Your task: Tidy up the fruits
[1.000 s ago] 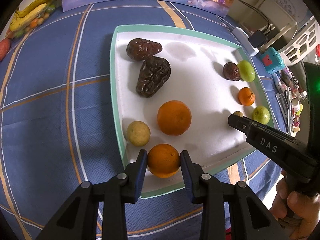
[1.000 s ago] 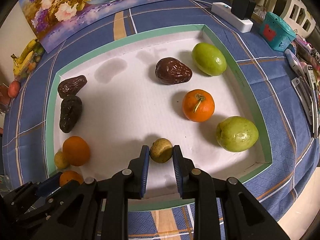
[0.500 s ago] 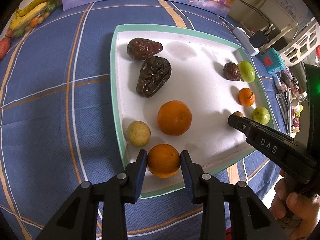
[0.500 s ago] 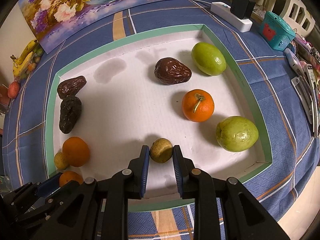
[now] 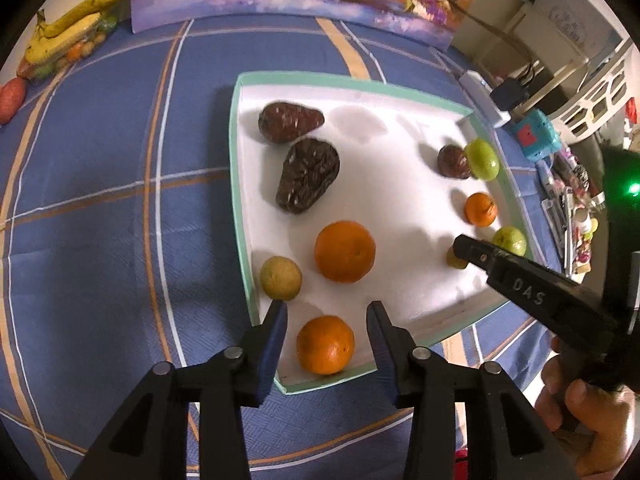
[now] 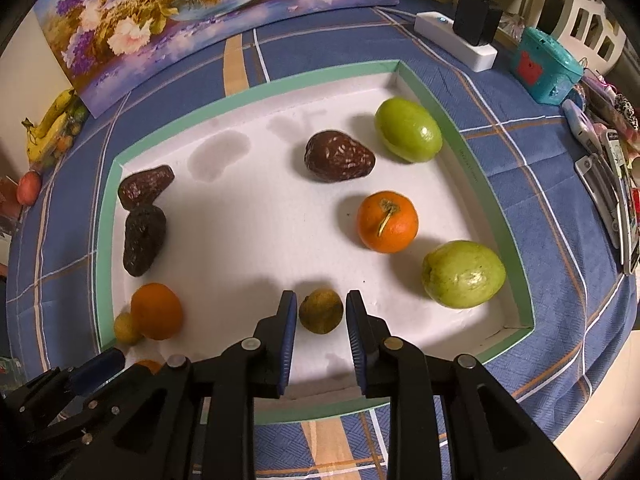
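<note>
Orange fruit: a small orange [image 5: 325,345] sits between the spread fingers of the left gripper [image 5: 327,320], untouched, in the tray's [image 5: 236,184] near corner. Beyond those fingers lie a larger orange [image 5: 345,251] and a yellow-brown fruit [image 5: 281,278], apparently grouped by kind. The right gripper [image 6: 322,314] brackets another yellowish fruit [image 6: 321,311]; narrow gaps show, so its fingers are parted, not clamping. Farther off, green fruits [image 6: 463,273] await sorting.

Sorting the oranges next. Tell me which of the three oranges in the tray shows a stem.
The orange on the tray's right side, between the two green fruits. Its stem faces up. The large orange and the orange between the open left gripper's fingers show none.
</note>
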The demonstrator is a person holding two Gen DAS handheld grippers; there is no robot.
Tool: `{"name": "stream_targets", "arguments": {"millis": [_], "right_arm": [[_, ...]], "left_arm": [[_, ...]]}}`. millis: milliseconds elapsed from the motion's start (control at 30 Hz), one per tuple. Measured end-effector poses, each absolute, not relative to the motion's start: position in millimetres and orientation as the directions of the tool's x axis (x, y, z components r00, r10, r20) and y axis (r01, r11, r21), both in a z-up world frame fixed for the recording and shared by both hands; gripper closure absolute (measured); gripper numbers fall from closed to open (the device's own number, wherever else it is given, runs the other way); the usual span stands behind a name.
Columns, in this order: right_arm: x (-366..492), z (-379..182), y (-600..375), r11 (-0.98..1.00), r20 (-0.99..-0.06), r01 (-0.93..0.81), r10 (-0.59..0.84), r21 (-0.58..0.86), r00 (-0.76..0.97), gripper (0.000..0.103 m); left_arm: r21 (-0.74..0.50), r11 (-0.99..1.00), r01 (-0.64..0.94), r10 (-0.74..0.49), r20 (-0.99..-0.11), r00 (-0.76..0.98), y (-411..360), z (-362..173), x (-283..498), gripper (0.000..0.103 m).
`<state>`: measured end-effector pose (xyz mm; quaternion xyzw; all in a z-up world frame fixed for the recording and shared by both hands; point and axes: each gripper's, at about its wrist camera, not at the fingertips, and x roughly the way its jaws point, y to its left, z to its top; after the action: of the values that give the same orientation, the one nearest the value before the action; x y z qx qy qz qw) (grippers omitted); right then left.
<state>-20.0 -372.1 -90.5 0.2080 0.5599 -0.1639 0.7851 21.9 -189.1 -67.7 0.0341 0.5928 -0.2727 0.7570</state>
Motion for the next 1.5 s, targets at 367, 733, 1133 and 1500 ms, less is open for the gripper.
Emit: {"name": "stream_targets", "arguments": {"millis": [367,733,1133,1500], "right_arm": [[-20.6,-83.1,-369.8,0.863,-0.938,0.484,-0.034,0.146,0.344,0.069],[-17.3,-86.3,-368.8,0.870,-0.934,0.472,-0.039,0.144,0.356,0.029],[-16.5,-81.5,-361.7,0.877,-0.906,0.441,-0.016,0.190,0.422,0.007],[-22.5,-63.5,-345.8,0.887,-0.882,0.414,-0.015,0.207,0.471,0.007]], "left_arm": [[-0.252,0.890,0.380,-0.364,-0.894,0.260,-167.0,-47.0,31.9,0.028],[-0.149,0.963,0.224,-0.223,-0.907,0.356,-134.5,-58.0,54.7,0.000],[-0.100,0.979,0.177,-0.164,-0.904,0.395,-124.4,-64.6,66.2,0.000],[0.150,0.982,0.117,0.056,-0.817,0.574,-127.8,-20.1,47.2,0.000]]}}
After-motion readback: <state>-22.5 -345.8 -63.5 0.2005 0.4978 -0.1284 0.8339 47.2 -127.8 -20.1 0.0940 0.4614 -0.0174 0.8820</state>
